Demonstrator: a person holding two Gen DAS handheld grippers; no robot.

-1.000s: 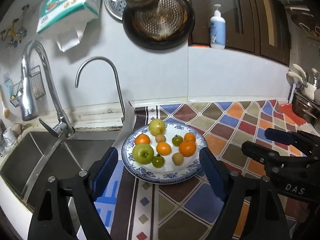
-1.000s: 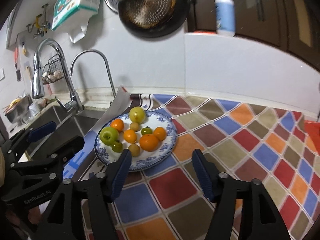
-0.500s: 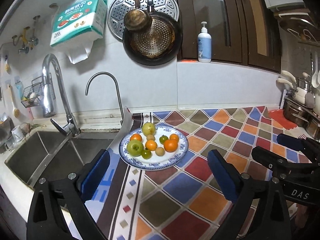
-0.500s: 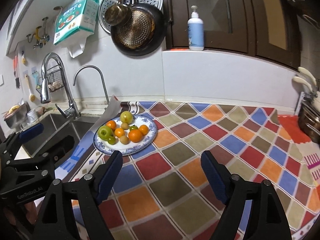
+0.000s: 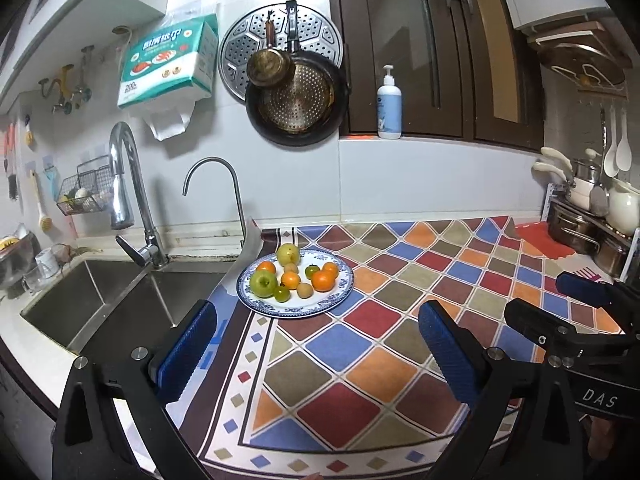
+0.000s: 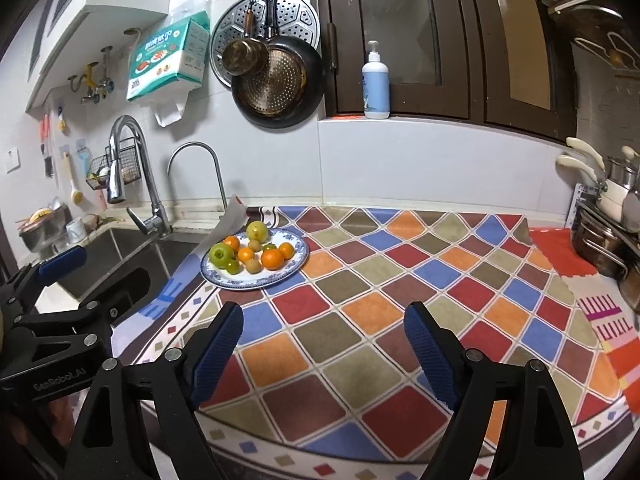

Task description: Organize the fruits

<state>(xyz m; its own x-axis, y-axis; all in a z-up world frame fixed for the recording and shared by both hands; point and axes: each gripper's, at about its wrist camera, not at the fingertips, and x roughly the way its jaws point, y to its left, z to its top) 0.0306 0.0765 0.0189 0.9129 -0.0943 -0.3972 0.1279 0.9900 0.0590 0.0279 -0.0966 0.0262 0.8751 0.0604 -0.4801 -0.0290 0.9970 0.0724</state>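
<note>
Surface (image 6: 400,280) under checkered cloth, glossy diamonds in red, blue, orange, olive. Steel sink (image 5: 100,304) off to left of left tongs (image 5: 316,344). Both tongs angled down over cloth, side by side, nothing between blue ribbed pads. Left tongs spread wide and opening more, right tongs (image 6: 324,344) spread, opening too. Round blue-rimmed china plate (image 5: 340,296) ahead of both tongs, well apart, toward sink. On it: green apple (image 5: 263,283), yellowish apple (image 5: 289,254), smooth oranges (image 5: 323,280).
</note>
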